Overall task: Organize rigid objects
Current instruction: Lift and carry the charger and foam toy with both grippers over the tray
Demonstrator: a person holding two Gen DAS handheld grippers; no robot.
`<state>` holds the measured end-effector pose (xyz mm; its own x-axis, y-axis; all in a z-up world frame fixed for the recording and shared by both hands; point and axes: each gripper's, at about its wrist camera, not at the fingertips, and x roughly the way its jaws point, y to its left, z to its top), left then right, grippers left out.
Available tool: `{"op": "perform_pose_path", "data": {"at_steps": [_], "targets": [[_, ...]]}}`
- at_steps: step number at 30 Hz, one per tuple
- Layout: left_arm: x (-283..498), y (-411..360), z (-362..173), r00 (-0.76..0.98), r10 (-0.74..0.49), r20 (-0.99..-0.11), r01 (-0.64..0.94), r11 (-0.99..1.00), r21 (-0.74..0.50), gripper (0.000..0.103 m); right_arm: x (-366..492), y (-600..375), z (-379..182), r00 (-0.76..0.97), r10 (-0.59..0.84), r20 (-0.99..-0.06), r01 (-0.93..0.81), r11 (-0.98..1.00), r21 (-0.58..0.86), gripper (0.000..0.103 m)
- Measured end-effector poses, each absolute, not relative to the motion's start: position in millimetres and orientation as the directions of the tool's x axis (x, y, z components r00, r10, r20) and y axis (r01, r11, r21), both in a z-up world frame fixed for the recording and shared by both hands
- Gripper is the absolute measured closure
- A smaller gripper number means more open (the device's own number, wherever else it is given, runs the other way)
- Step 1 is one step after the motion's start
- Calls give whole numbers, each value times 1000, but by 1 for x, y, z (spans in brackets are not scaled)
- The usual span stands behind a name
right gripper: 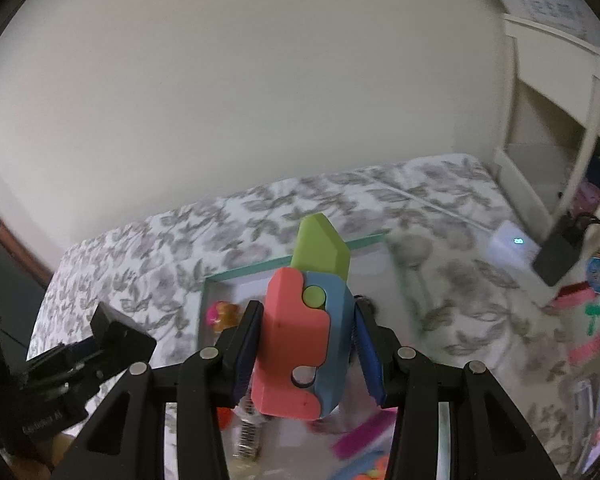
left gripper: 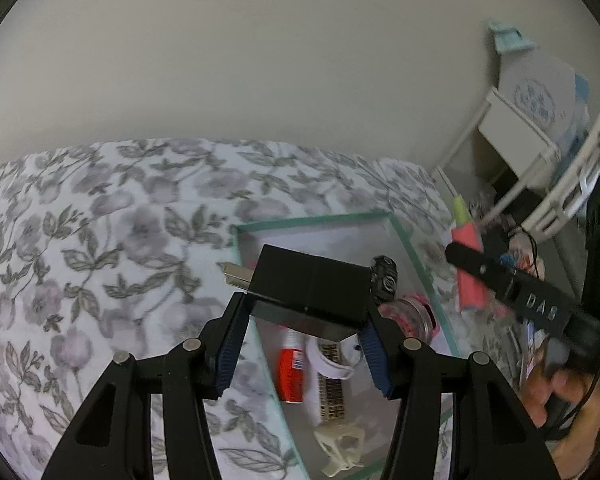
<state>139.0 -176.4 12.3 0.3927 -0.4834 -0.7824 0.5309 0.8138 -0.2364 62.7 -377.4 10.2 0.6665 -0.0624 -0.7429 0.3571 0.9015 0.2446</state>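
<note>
The left tongs (left gripper: pixel 304 344) are clenched on a black plug adapter (left gripper: pixel 312 292), with the blue pads against its two sides. The adapter's metal prongs (left gripper: pixel 236 274) stick out to the left in the left wrist view. It is held above a shallow white tray with a teal rim (left gripper: pixel 312 220), which lies on a bed covered with a grey floral sheet (left gripper: pixel 100 220).

In the tray, below the adapter, lie a small red bottle (left gripper: pixel 292 372), a roll of white tape (left gripper: pixel 332 360), a cream plastic clip (left gripper: pixel 342 452) and a clear jar with pink contents (left gripper: pixel 412 312). A dark round object is beside the jar, too blurred to name.

The right tongs (right gripper: pixel 304 356) are clenched on a toy knife (right gripper: pixel 304 344) with a coral and blue handle and a green blade (right gripper: pixel 320 244) pointing up and away. It is also held above the tray (right gripper: pixel 240 274), not touching it. A pink strip (right gripper: pixel 364 432) lies in the tray under it.

In the right wrist view the left tongs (right gripper: pixel 100 344) with the adapter (right gripper: pixel 122 338) appear at the left edge, well apart from the toy knife. A white desk (right gripper: pixel 560 60) stands beside the bed, at the wall.
</note>
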Motion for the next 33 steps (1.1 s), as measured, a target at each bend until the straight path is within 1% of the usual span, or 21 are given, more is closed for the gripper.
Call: {"op": "perform_pose_path", "data": {"at_steps": [5, 17, 19, 23, 33], "targets": [[130, -197, -1, 358, -477, -803, 561, 797, -223, 47, 55, -403, -3, 606, -127, -786, 416, 892, 176, 56], [123, -216, -29, 325, -441, -836, 583, 790, -190, 47, 64, -405, -59, 478, -69, -876, 395, 907, 144, 55], [124, -217, -35, 321, -435, -842, 579, 793, -189, 47, 65, -404, -66, 461, -69, -885, 396, 908, 136, 55], [127, -217, -49, 286, -447, -848, 565, 793, -227, 47, 67, -404, -74, 441, -64, -895, 398, 908, 131, 55], [124, -224, -59, 276, -440, -855, 577, 787, -219, 47, 69, -402, -81, 422, -67, -904, 400, 908, 120, 54]]}}
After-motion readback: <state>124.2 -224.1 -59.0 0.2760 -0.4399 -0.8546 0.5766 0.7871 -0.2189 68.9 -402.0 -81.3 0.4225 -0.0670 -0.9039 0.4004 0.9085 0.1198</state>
